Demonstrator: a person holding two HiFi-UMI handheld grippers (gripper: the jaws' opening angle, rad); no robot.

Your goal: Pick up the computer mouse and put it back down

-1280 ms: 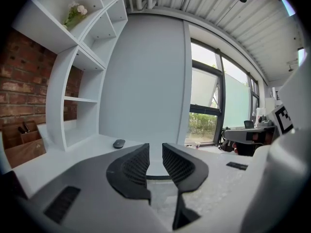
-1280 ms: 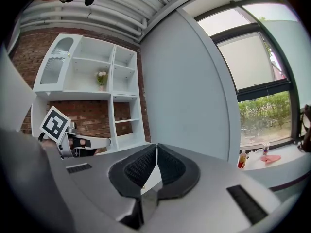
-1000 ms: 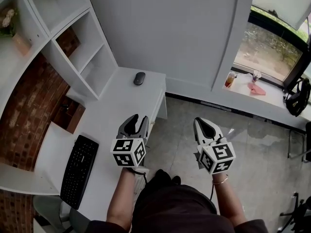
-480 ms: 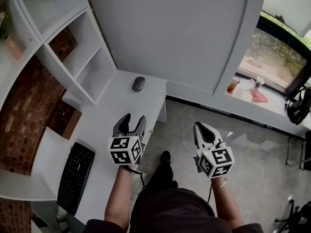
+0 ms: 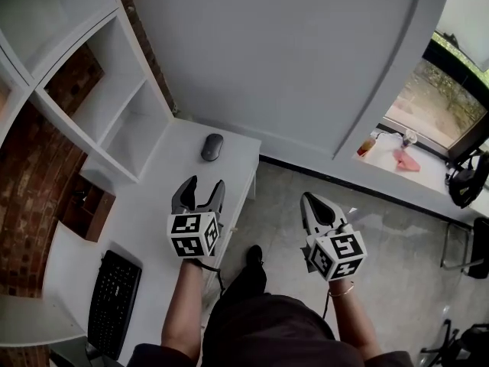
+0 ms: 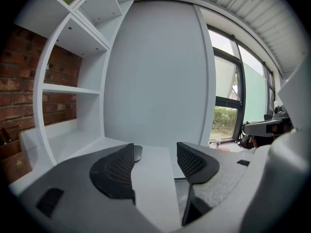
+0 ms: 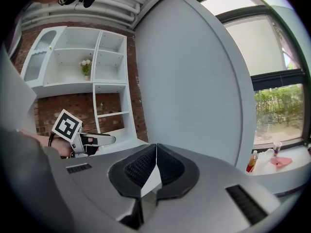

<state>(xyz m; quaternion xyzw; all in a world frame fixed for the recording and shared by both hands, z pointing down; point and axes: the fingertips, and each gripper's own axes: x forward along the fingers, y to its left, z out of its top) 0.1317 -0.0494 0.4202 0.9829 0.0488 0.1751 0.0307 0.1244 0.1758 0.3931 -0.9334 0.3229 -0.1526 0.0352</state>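
The mouse (image 5: 212,147) lies untouched at the far end of the white worktop (image 5: 157,205), close to the wall and just beside the foot of the shelves (image 5: 114,109). In the head view it now sits nearer to us than a second ago. We have come forward along the worktop, and the keyboard (image 5: 113,303) has dropped back beside our left arm.

The bigger change is in our left hand-held gripper (image 5: 199,186). Its jaws, narrower a second ago, are opening and already stand wide. Nothing is between them but bare worktop. In the left gripper view the mouse peeks out past the edge of one jaw, ahead of the tips and clearly apart from them.

Our right hand-held gripper (image 5: 313,202) has come forward too, but it hangs over the floor (image 5: 397,235) beside the worktop. Its jaws are together and hold nothing.

We judge this to be the approach, with the left side preparing the grasp. The lift has not begun, and the gap to the mouse remains to be closed.
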